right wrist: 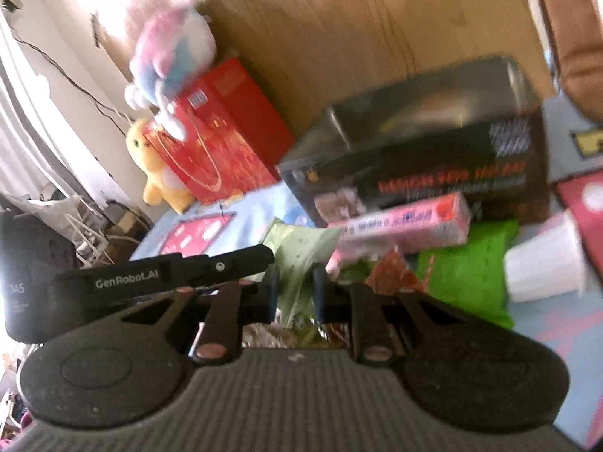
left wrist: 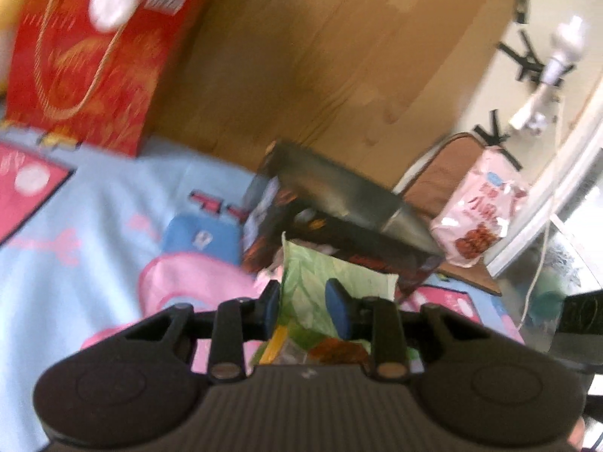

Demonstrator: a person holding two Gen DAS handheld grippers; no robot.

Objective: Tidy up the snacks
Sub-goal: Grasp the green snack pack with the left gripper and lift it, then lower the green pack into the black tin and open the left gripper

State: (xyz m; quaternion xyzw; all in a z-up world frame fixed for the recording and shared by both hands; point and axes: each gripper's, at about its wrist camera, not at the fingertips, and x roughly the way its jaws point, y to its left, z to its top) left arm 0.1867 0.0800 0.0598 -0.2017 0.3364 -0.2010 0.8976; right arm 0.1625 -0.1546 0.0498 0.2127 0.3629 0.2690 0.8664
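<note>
A pale green snack bag (left wrist: 320, 282) is raised over the bed, and both grippers have it. My left gripper (left wrist: 304, 307) is shut on its lower part, with the blue pads on either side of the crumpled film. My right gripper (right wrist: 297, 293) pinches the same pale green bag (right wrist: 297, 260) in a narrow gap. One black finger (right wrist: 241, 258) of the left gripper reaches the bag from the left in the right wrist view. Behind the bag a dark box (right wrist: 414, 158) lies on the bed. A long pink packet (right wrist: 399, 222) leans against the box.
A bright green packet (right wrist: 471, 271) and a tipped white cup (right wrist: 542, 263) lie to the right on the blue cartoon bedsheet (left wrist: 75, 245). A red gift bag (left wrist: 86, 64) and plush toys (right wrist: 169, 56) stand by the wooden headboard (left wrist: 320, 56). A pink snack bag (left wrist: 478, 218) sits far right.
</note>
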